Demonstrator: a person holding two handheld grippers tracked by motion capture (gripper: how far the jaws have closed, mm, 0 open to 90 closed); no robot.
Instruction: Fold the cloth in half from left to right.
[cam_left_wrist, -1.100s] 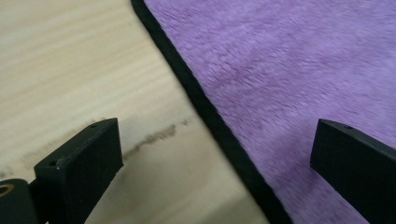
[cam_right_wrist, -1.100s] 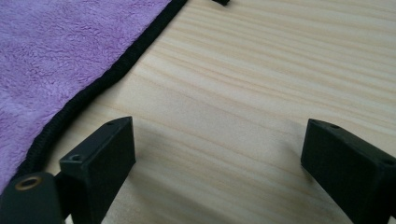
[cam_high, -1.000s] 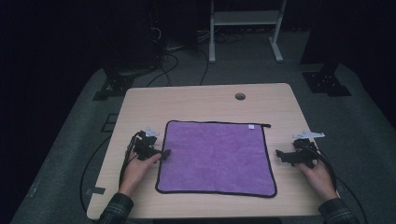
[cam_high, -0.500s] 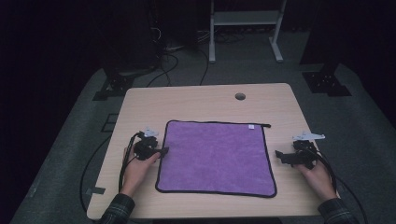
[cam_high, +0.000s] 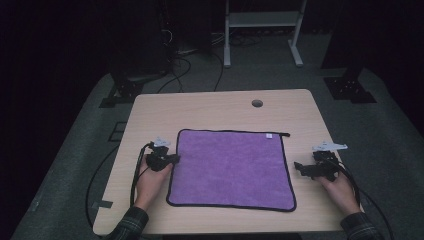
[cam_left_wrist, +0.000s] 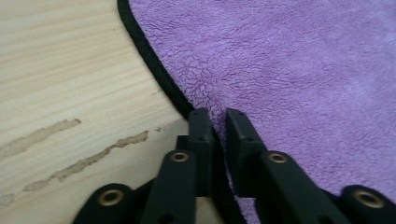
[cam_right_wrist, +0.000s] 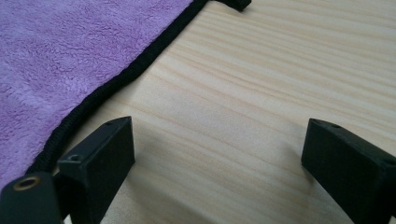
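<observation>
Cloth: a purple cloth (cam_high: 231, 167) with a black hem is lying flat on the table, filling the lower middle of the high view; a small white tag is sitting near its upper right corner.
Cloth edge, left: in the left gripper view the black hem (cam_left_wrist: 154, 60) is running from the top centre down into the jaws.
Left gripper: the left gripper (cam_high: 172, 159) is sitting at the middle of the cloth's left edge in the high view; its 2 jaws have just been closing and are now pinching the hem between them, with a narrow gap left.
Left hand: the hand (cam_high: 150, 180) is gripping the tool from the lower left of the frame.
Right gripper: the right gripper (cam_high: 300, 166) is resting just beside the cloth's right edge, at the right of the high view; its jaws are standing wide apart over bare wood, holding nothing.
Right gripper view: the hem is crossing the upper left, just beside the left jaw.
Table: the light wooden table (cam_high: 210, 107) is showing a round hole (cam_high: 257, 103) above the cloth.
</observation>
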